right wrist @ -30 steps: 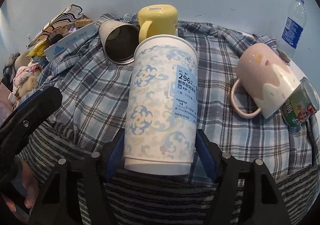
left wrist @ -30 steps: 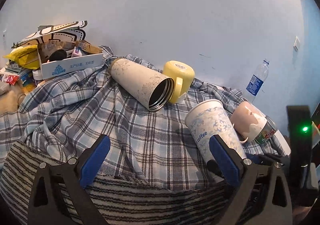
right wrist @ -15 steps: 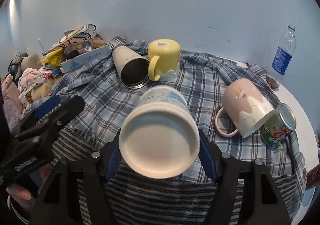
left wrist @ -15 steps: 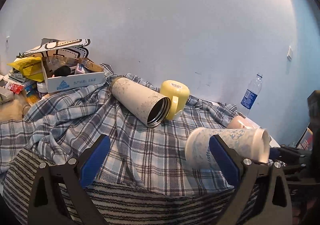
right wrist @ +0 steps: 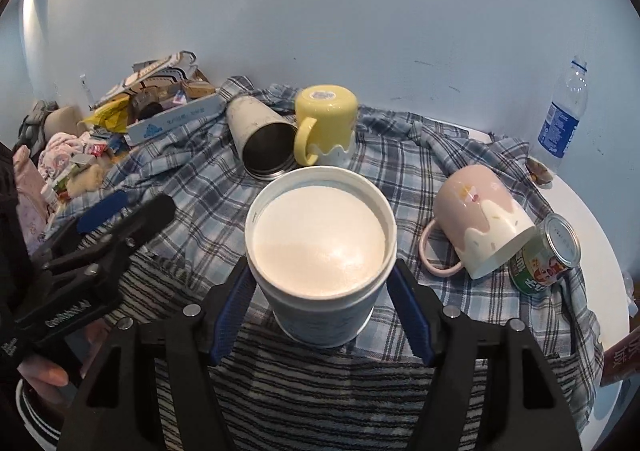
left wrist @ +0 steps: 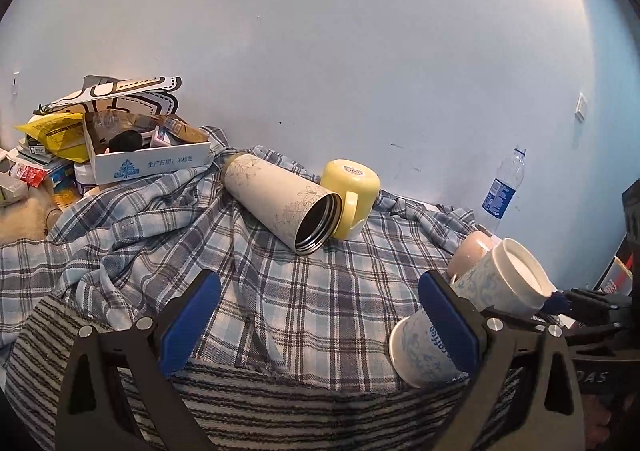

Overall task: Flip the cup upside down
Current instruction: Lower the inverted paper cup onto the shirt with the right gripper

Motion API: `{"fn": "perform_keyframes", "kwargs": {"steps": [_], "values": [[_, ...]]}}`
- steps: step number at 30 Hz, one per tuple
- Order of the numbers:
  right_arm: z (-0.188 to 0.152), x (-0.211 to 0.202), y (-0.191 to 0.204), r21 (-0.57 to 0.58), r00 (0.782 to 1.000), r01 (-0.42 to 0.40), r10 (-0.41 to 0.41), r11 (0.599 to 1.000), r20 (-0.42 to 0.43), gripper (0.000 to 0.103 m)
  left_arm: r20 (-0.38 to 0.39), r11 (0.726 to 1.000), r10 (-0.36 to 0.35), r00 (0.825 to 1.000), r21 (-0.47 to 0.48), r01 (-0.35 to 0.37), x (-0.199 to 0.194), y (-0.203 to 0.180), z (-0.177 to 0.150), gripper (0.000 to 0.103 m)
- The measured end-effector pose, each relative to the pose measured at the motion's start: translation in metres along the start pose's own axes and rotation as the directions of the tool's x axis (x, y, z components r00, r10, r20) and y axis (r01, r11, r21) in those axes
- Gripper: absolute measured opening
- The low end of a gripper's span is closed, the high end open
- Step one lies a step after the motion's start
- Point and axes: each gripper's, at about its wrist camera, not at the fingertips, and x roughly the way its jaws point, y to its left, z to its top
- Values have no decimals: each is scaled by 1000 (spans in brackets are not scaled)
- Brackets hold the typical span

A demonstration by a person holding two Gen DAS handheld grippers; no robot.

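Observation:
My right gripper (right wrist: 320, 307) is shut on the white paper coffee cup (right wrist: 320, 247) with a blue pattern. The cup is turned over, its flat base facing the camera and its mouth tilted down toward the striped cloth. In the left wrist view the same cup (left wrist: 500, 291) shows at the lower right, tilted with its base up and to the right, partly behind my left finger. My left gripper (left wrist: 320, 323) is open and empty above the plaid cloth, and it shows at the left in the right wrist view (right wrist: 100, 227).
On the plaid cloth (right wrist: 200, 179) lie a beige steel tumbler (right wrist: 260, 139) on its side, an upside-down yellow mug (right wrist: 326, 123), a pink mug (right wrist: 480, 227) on its side and a tin can (right wrist: 548, 255). A water bottle (right wrist: 564, 119) stands by the wall. Boxes and clutter (left wrist: 120, 147) fill the far left.
My right gripper has rotated the paper cup from upright through lying on its side to base-up and lowered it toward the cloth. My left gripper stayed open and pulled back a little.

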Motion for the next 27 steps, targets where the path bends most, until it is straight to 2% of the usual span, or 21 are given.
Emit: {"fn": "perform_keyframes", "kwargs": {"steps": [4,9,14,17,27], "values": [[3,-1,-5,29,1000,-14,14,999,13,66,0,1000,0,1000,3,0,0,-1,0,101],[18,-4,-3,17,997,0,-1,1000,73,66,4,1000,6,1000,7,-6,0,-1,-1,101],[35,5,-6,44,995,-11,7,999,101,57,0,1000,8,1000,6,-8,0,0,-1,101],[39,13,-4,40,996,-12,9,999,83,57,-2,1000,9,1000,6,-9,1,0,0,101],[20,17,-12,50,998,-53,50,997,44,59,-7,1000,8,1000,7,-8,2,0,-1,101]]}}
